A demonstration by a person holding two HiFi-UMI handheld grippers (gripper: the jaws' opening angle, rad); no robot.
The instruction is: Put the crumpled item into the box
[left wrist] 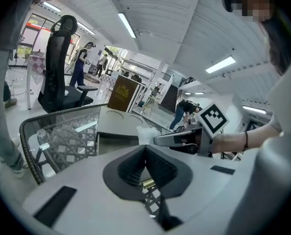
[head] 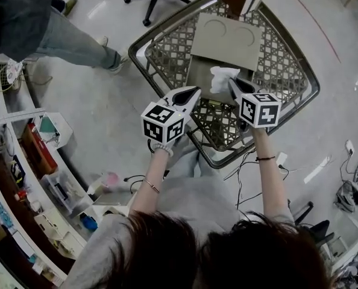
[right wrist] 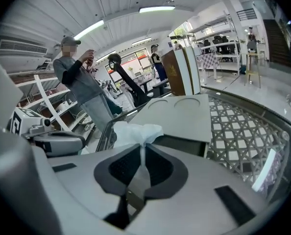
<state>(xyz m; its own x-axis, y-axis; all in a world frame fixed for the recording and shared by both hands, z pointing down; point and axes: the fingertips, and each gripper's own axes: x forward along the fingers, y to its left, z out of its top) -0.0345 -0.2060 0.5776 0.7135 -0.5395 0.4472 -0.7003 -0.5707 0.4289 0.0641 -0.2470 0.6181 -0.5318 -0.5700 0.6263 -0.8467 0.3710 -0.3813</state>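
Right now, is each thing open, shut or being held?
crumpled tissue: pinched and held up, not put away yet.
right claw: shut on the crumpled tissue.
left claw: shut, holding nothing.
box: flap open.

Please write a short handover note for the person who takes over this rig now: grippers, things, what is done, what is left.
Left hand-held gripper: shut, empty, near the box.
Right hand-held gripper: shut on the white crumpled tissue paper.
Grey cardboard box: lid open, standing in the grey lattice basket.
Done: tissue is gripped and held close to the box opening.
Left: move it into the opening and release it.
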